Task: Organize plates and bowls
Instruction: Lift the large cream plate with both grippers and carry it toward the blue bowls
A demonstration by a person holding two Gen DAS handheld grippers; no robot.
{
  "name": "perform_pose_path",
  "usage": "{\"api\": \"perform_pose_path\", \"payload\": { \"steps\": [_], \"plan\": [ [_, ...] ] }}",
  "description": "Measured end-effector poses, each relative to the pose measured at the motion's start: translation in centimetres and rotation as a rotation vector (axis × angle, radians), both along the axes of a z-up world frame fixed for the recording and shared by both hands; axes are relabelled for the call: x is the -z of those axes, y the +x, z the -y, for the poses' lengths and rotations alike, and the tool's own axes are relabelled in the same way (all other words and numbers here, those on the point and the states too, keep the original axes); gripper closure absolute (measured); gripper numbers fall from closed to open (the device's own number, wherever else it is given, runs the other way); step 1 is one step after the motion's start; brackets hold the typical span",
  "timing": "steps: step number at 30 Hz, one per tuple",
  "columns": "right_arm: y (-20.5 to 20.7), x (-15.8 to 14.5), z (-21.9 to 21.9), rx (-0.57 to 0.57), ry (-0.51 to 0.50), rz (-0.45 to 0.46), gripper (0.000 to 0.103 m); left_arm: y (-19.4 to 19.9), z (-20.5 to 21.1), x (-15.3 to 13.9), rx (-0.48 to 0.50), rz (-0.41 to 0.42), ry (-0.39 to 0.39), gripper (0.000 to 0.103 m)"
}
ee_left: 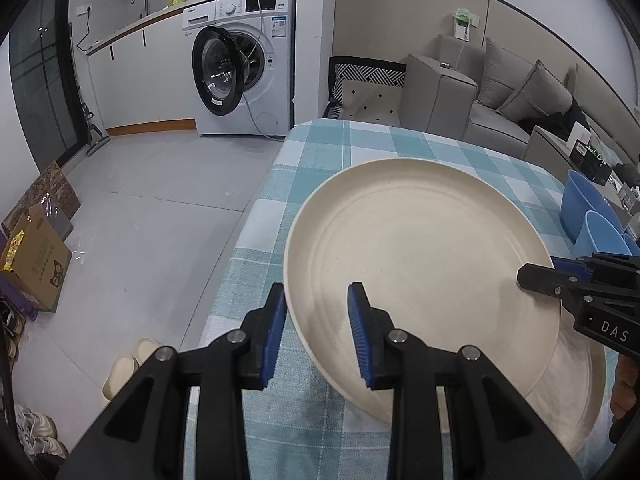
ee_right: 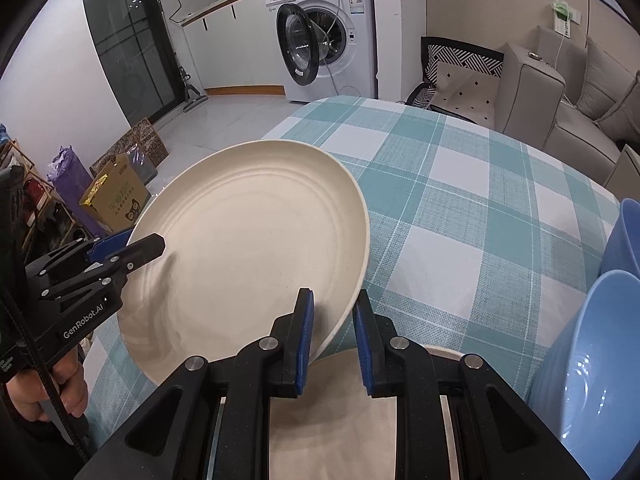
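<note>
Both tongs are clamped on the plate's rim, left tongs (ee_left: 316, 334) on its left edge, right tongs (ee_right: 334, 338) opposite. The plate (ee_left: 420, 264) hangs tilted over the desk (ee_right: 460, 200), just above a second plate (ee_right: 332, 420). Blue bowls (ee_right: 592, 344) sit to the right.

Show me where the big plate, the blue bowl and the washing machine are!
cream plate (ee_left: 420, 276), left wrist view, on its flat middle.
blue bowl (ee_right: 588, 364), right wrist view, on its inside wall.
washing machine (ee_left: 276, 80), left wrist view, on its white front panel.
</note>
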State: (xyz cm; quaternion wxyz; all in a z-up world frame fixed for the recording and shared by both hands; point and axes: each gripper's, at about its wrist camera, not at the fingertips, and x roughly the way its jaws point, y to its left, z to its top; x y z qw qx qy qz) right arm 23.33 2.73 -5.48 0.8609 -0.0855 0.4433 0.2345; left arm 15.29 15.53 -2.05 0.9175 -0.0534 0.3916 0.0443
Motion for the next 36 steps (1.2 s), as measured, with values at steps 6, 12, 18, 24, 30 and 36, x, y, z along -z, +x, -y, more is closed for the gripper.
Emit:
{"api": "perform_pose_path", "payload": {
  "steps": [6, 12, 18, 24, 30, 36],
  "plan": [
    [-0.5, -0.5, 1.3, 0.013, 0.013, 0.006, 0.083, -0.1, 1.1, -0.2, 0.015, 0.001, 0.007, 0.073],
    [-1.0, -0.6, 2.8, 0.029, 0.014, 0.009, 0.083, -0.2, 2.5, -0.2, 0.042, 0.001, 0.019, 0.073],
    [-1.6, -0.8, 4.3, 0.048, 0.016, 0.015, 0.083, -0.3, 3.9, -0.3, 0.064, 0.0, 0.035, 0.073],
    [-2.4, -1.2, 5.8, 0.061, 0.022, 0.021, 0.083, -0.7, 5.2, -0.7, 0.092, 0.007, 0.046, 0.073],
    [-3.3, -1.4, 7.2, 0.078, 0.028, 0.021, 0.083, -1.1, 6.4, -0.9, 0.119, 0.011, 0.062, 0.073],
    [-4.1, -1.3, 8.8, 0.094, 0.042, 0.016, 0.083, -1.4, 7.6, -0.9, 0.143, 0.01, 0.076, 0.073]
  ]
}}
